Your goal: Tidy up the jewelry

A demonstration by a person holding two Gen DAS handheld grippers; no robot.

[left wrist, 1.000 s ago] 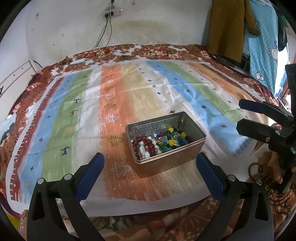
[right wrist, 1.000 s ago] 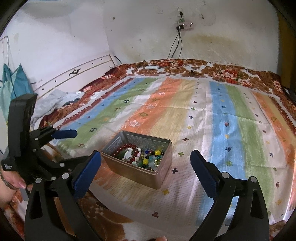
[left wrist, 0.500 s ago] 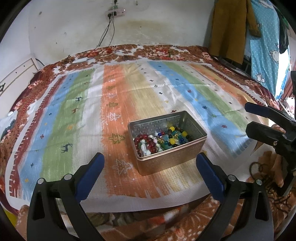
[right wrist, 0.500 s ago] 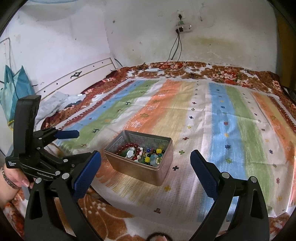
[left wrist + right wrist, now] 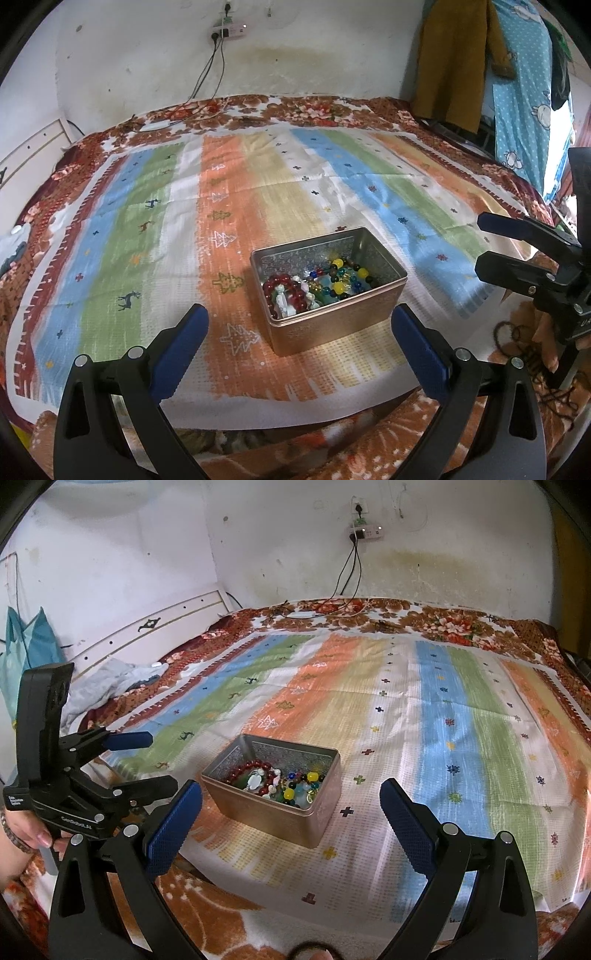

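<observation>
Sitting at the centre of both views, an open metal tin (image 5: pixel 334 295) holds bead bracelets (image 5: pixel 317 286) on a striped cloth (image 5: pixel 147 229) spread over the bed. The left gripper (image 5: pixel 297 338) and right gripper (image 5: pixel 290 812) hover near the lower frame edge, jaws spread wide and gripping nothing.

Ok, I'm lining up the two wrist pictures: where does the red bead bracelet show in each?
Left wrist: red bead bracelet lies in the metal tin's near-left corner, just right of centre.
Right wrist: red bead bracelet lies at the tin's left side, slightly left of centre.
Shared landmark: the wall power strip, at the top of both.
</observation>
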